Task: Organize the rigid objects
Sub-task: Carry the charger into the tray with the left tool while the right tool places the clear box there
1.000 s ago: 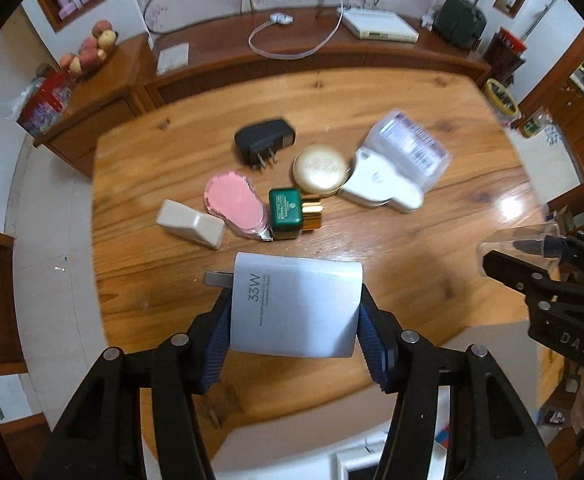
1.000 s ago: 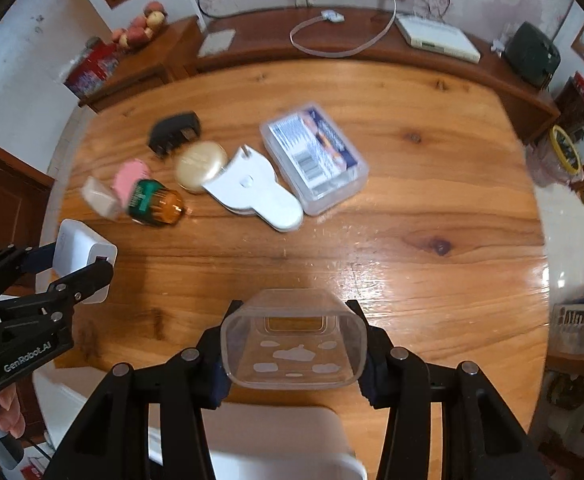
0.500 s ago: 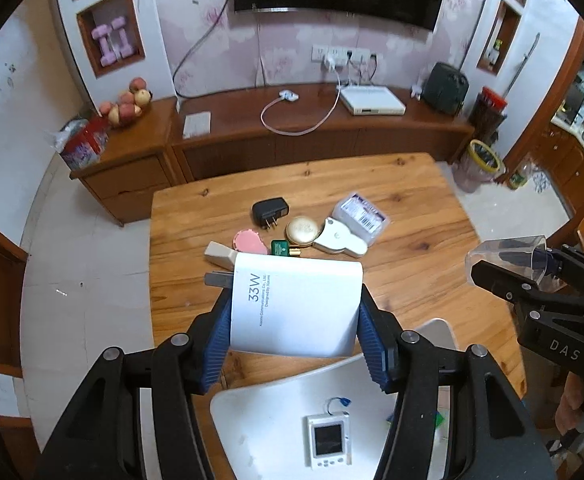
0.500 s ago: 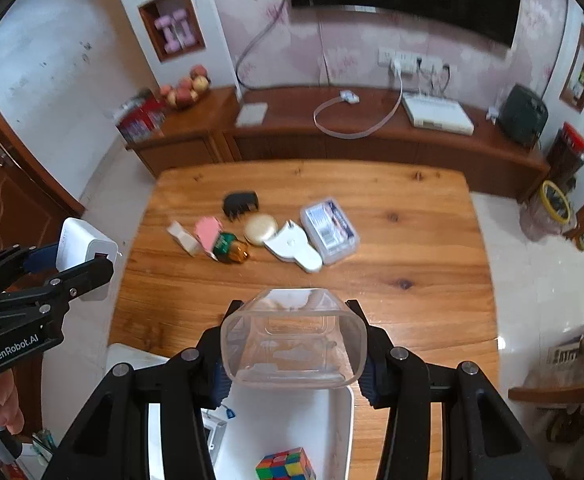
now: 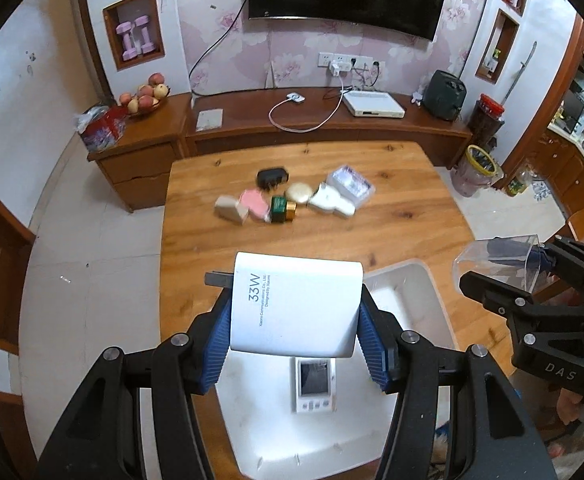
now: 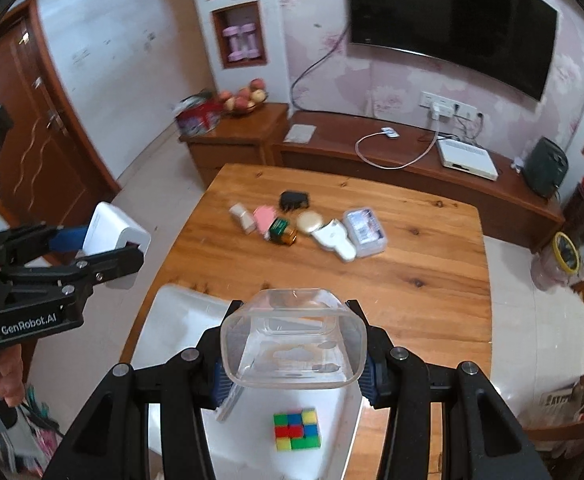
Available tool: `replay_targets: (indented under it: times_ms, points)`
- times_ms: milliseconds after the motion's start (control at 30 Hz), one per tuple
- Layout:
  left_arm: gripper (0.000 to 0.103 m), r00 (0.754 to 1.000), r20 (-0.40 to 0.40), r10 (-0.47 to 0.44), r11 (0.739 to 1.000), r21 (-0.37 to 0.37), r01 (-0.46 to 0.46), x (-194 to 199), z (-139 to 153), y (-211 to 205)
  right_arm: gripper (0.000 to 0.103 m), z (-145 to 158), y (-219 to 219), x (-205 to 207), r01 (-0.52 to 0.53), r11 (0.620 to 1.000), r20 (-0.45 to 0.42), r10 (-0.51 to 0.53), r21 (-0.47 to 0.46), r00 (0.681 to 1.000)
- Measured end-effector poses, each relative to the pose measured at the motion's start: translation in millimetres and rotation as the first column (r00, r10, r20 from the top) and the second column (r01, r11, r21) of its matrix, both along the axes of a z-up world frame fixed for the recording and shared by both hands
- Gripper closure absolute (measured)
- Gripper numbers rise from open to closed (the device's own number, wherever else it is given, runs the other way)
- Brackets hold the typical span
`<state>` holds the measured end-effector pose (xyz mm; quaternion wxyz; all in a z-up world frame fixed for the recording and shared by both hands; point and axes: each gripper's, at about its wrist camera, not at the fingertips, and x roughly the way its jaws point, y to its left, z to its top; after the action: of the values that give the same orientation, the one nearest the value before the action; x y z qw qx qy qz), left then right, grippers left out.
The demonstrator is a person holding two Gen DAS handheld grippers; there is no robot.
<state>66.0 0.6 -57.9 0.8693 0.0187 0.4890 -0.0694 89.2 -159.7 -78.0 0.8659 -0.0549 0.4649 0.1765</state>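
My left gripper [image 5: 293, 316] is shut on a white 33W charger [image 5: 295, 304], held above a white bin [image 5: 407, 300] at the table's near edge. My right gripper [image 6: 293, 344] is shut on a clear plastic box [image 6: 293, 340] over the same white bin [image 6: 180, 320]. In the bin lie a small white device with a screen [image 5: 312, 385] and a colourful cube [image 6: 296, 429]. On the wooden table [image 5: 391, 240] rest a black adapter [image 5: 272, 178], a beige block [image 5: 230, 209], a pink case [image 5: 254, 202], a green and gold jar [image 5: 283, 210], a round gold compact [image 5: 299, 193], a white scraper-shaped piece [image 5: 331, 202] and a clear lidded case [image 5: 349, 182].
A low wooden cabinet [image 5: 331, 124] runs behind the table with a cable, a white set-top box [image 5: 373, 103] and a fruit bowl [image 5: 144, 96]. A television [image 6: 447, 20] hangs on the wall. A hand [image 6: 6, 376] holds the left gripper. Tiled floor lies on both sides.
Both grippers have risen and drawn back from the table, each keeping its object. The white bin with the screen device and the cube has come into view beneath them.
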Motion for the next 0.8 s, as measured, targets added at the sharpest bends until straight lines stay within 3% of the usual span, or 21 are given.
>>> replay_targets:
  times_ms: [100, 333, 600, 667, 800]
  points:
    - [0.042, 0.999, -0.035, 0.013, 1.0, 0.019, -0.012, -17.6, -24.5, 0.5, 0.054, -19.7, 4.7, -17.2, -0.035, 0.999, -0.027, 0.035, -0.024, 0.999]
    - [0.042, 0.981, -0.186, 0.055, 0.998, 0.007, -0.055, -41.1, -93.4, 6.8, 0.054, -89.1, 10.3, -42.2, -0.094, 0.994, -0.186, 0.083, -0.054, 0.979]
    - [0.042, 0.941, -0.336, 0.044, 0.999, 0.012, -0.042, -62.7, -152.1, 0.4, 0.054, -166.8, 21.3, -57.7, -0.204, 0.974, -0.387, 0.15, -0.1, 0.91]
    - [0.042, 0.93, -0.365, 0.043, 0.999, 0.013, -0.041, -66.2, -163.2, -1.5, 0.053, -180.0, 23.4, -57.5, -0.217, 0.97, -0.424, 0.153, -0.106, 0.892]
    - [0.042, 0.909, -0.416, 0.032, 0.999, 0.022, -0.025, -71.1, -178.3, -4.7, 0.053, -181.6, 31.7, -60.4, -0.254, 0.96, -0.418, 0.185, -0.115, 0.89]
